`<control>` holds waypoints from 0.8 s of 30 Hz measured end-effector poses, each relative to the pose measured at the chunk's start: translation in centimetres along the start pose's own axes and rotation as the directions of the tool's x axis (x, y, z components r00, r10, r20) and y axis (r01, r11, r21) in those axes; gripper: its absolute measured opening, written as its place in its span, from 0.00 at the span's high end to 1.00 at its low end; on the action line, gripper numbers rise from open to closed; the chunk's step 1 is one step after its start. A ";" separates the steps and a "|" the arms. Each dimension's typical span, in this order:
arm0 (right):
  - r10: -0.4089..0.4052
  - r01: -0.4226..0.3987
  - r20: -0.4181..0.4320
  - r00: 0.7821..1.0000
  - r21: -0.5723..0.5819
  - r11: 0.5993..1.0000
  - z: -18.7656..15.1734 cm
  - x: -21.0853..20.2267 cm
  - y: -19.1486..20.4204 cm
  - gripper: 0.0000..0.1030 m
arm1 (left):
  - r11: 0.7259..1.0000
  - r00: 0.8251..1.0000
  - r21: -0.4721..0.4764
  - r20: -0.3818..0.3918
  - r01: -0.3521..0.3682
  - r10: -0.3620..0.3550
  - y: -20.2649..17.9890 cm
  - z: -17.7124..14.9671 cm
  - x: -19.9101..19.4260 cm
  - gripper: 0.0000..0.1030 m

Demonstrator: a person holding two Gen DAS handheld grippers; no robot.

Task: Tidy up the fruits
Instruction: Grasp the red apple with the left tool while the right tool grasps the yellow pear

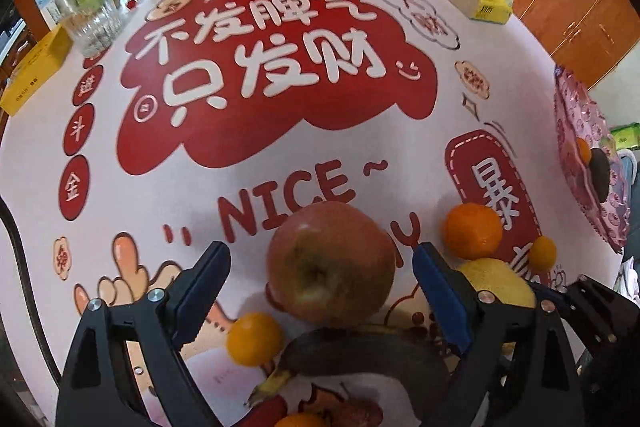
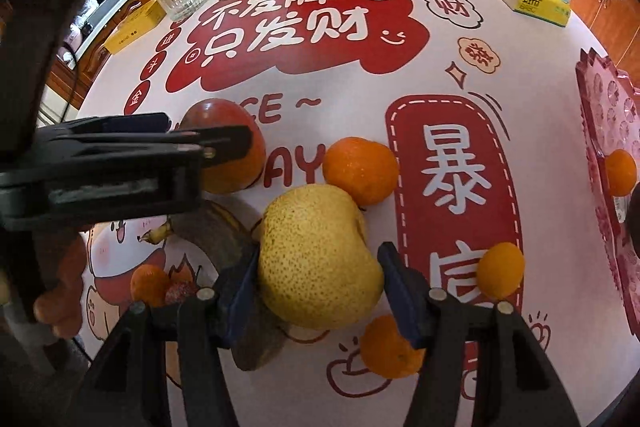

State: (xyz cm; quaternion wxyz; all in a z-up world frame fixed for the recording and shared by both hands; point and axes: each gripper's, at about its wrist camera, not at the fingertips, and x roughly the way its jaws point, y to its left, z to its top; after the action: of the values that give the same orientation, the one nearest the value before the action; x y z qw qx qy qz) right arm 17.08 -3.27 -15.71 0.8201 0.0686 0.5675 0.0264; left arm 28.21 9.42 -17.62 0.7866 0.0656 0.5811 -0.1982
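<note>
Yellow, speckled and round, the pear (image 2: 320, 263) sits between the blue pads of the right gripper (image 2: 318, 287), whose jaws are narrowing on it: the left pad looks to be touching the skin, the right pad just beside it, so I judge the grip not quite made. The left gripper (image 1: 320, 291) hangs wide over the big red apple (image 1: 332, 263), pads clear on both sides, lined up to straddle it. Loose oranges (image 2: 360, 169) and a dark, overripe banana (image 1: 360, 351) crowd close around both fruits on the white tablecloth (image 1: 360, 147) printed in red. At the right edge waits a pink patterned tray (image 2: 612, 115), one orange already on it, likely where everything is headed. Readable on the cloth: "NICE~" and the big characters 不发脾气 只发财.
</note>
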 end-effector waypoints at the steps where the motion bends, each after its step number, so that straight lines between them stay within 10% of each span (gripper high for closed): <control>1: 0.001 -0.001 0.003 1.000 0.002 1.000 0.0 -0.1 -0.1 0.43 | 1.000 1.000 -0.001 -0.004 0.001 -0.001 0.0 0.1 0.4 0.11; 10: 0.029 -0.029 0.007 1.000 -0.004 1.000 -0.2 0.2 -0.4 0.43 | 0.999 0.998 0.030 -0.063 -0.012 0.014 -0.7 -0.1 2.9 0.33; 24: 0.047 -0.045 0.062 0.997 -0.040 0.998 -0.2 -1.5 0.3 0.43 | 0.999 1.000 0.022 0.000 -0.027 0.027 -0.4 -1.3 -0.4 0.34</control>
State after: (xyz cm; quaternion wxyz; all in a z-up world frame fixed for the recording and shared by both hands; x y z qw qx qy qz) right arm 16.38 -3.18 -14.35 0.8380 0.0667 0.5389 0.0542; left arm 26.83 9.60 -17.56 0.7882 0.0822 0.5782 -0.1941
